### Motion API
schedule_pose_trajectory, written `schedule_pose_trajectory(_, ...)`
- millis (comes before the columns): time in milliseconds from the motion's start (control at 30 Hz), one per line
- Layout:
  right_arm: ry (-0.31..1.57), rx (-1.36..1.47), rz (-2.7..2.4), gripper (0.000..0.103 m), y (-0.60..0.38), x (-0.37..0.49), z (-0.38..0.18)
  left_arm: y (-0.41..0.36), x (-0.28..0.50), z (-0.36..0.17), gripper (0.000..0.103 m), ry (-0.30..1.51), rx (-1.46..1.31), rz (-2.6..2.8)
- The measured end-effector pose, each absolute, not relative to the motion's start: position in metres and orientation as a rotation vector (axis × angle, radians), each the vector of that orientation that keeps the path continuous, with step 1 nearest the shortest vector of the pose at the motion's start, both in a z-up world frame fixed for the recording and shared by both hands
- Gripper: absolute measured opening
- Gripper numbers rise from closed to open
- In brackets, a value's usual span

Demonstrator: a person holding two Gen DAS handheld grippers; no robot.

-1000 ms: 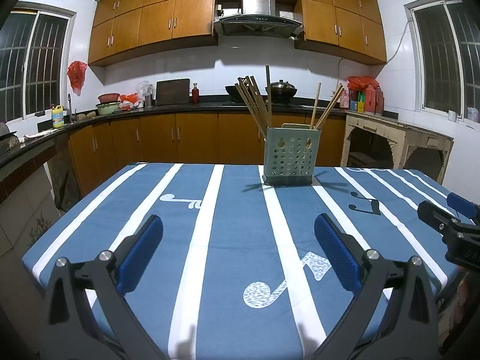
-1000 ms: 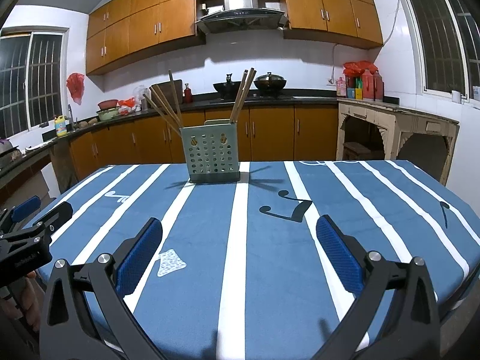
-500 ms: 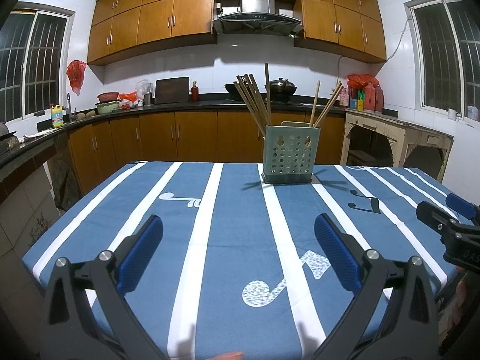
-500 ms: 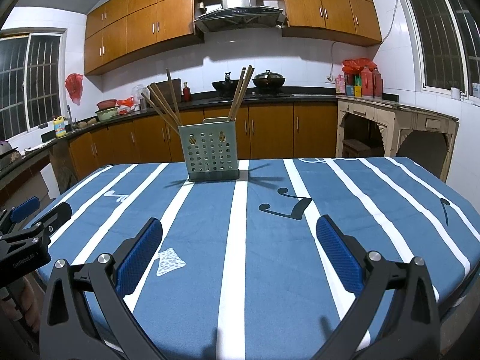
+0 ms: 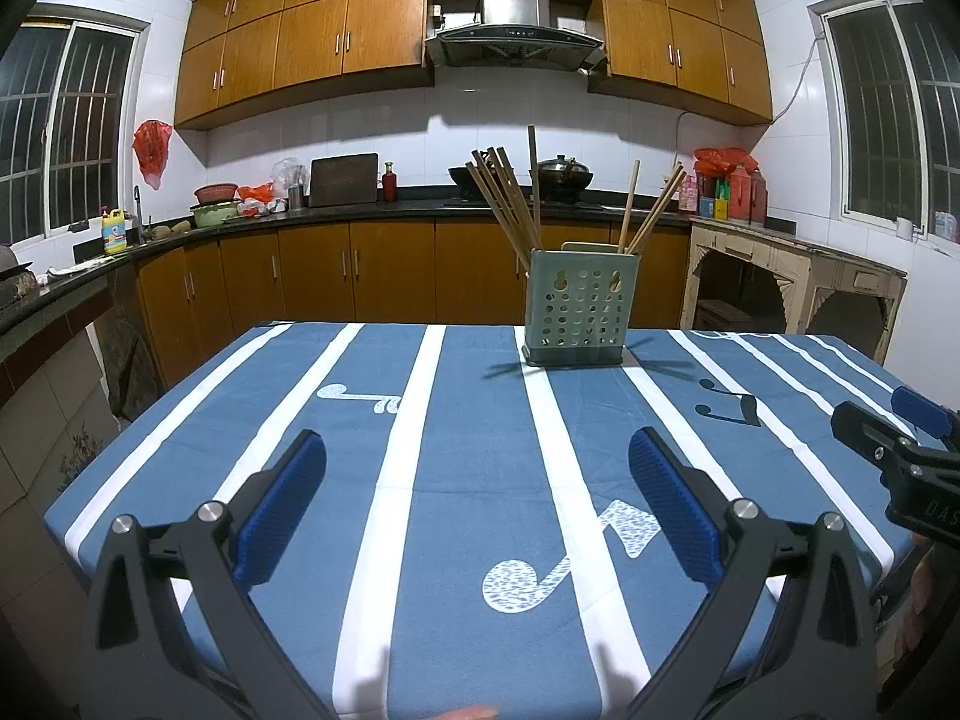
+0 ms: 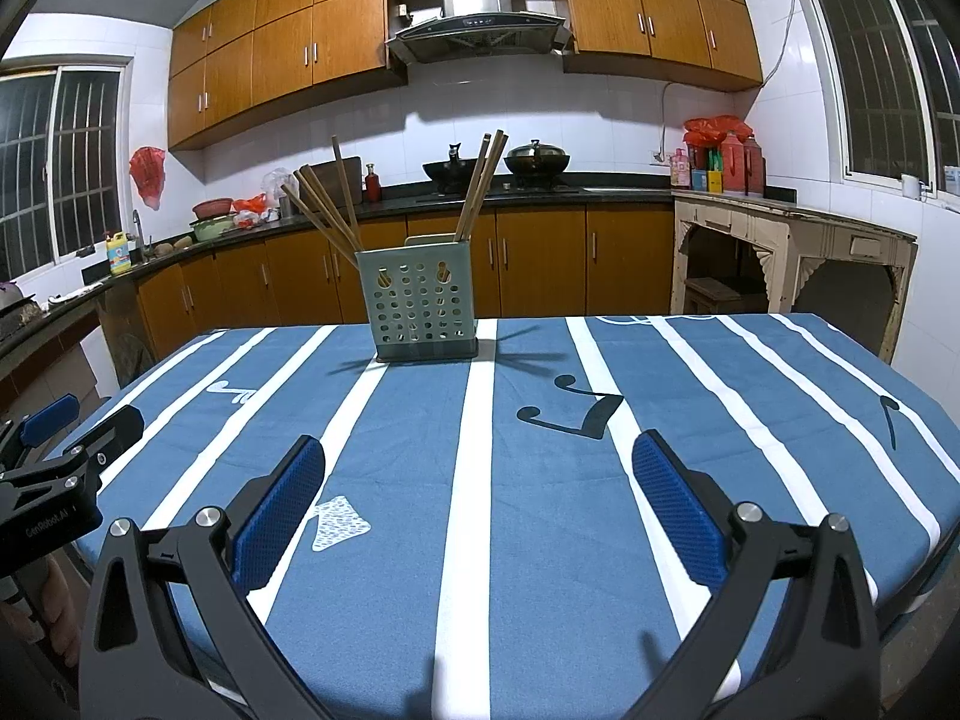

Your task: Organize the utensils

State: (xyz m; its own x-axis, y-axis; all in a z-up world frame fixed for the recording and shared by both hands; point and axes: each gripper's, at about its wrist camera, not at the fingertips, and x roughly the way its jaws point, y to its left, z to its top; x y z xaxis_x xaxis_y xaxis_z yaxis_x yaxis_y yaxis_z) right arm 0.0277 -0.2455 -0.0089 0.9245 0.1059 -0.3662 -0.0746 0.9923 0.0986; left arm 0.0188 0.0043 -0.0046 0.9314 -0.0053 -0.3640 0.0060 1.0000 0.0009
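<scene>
A pale green perforated utensil holder (image 5: 579, 307) stands at the far middle of the table; it also shows in the right wrist view (image 6: 417, 303). Several wooden chopsticks (image 5: 504, 198) lean out of its left side and a few (image 5: 651, 213) out of its right side; the right wrist view shows them too (image 6: 324, 210). My left gripper (image 5: 477, 456) is open and empty above the near table edge. My right gripper (image 6: 480, 459) is open and empty, also near the front edge. Each gripper shows at the edge of the other's view.
The table wears a blue cloth with white stripes and music notes (image 5: 420, 450). Kitchen counters with pots, bottles and a cutting board (image 5: 342, 180) run along the back and left walls. A worn white cabinet frame (image 5: 780, 282) stands at the right.
Both grippers have shifted only slightly; the holder sits a touch lower in both views. Nothing was taken or let go.
</scene>
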Motion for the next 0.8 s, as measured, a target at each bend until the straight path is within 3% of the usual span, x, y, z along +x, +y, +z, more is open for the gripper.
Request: schedule_pose_trajectory(800,0.380,0.083,0.093,0.101,-0.2456,0.0278,-0.0083,0.0042,0.0190,-0.0076,0.099,0.379,-0.003,0.000)
